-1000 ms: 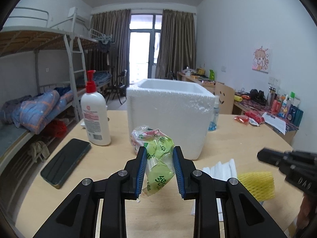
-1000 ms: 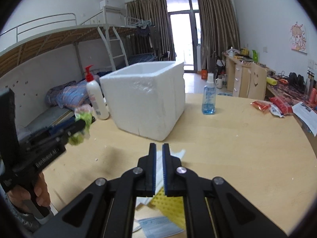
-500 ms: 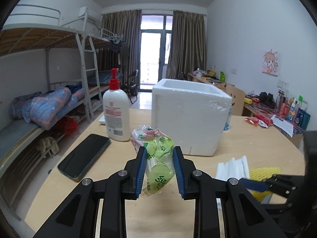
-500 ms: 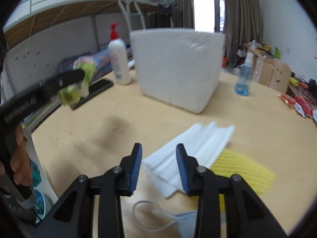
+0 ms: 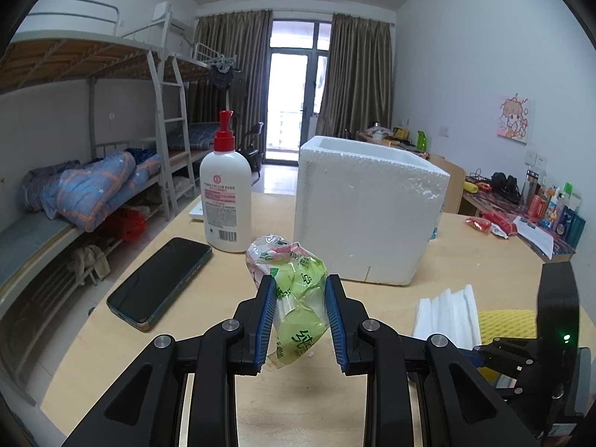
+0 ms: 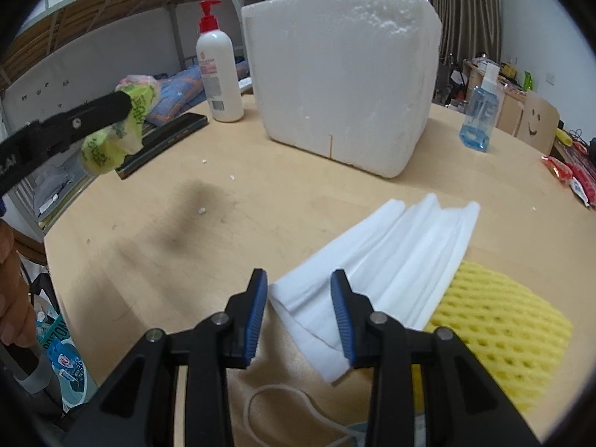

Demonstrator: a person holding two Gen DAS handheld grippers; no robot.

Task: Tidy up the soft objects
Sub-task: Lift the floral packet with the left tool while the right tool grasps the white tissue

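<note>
My left gripper (image 5: 301,287) is shut on a crumpled green and pink plastic packet (image 5: 294,260), held in the air over the wooden table in front of the white foam box (image 5: 368,216). In the right wrist view that packet (image 6: 111,141) hangs at the far left. My right gripper (image 6: 299,279) stands open, low over the near corner of a folded white foam sheet (image 6: 391,249); its pads do not press on it. A yellow foam net (image 6: 495,320) lies partly under the sheet's right side. A face mask's ear loop (image 6: 283,402) lies below the fingers.
A white lotion bottle with a red pump (image 5: 225,201) and a dark phone (image 5: 160,283) sit left of the box. A blue sanitiser bottle (image 6: 480,111) stands to the box's right, and red snack packets (image 5: 488,221) lie further right. A person's hand (image 6: 11,298) is at the left table edge.
My right gripper went from shut to open and dropped towards the white foam sheet. The left gripper kept its hold on the packet and drifted slightly to the left.
</note>
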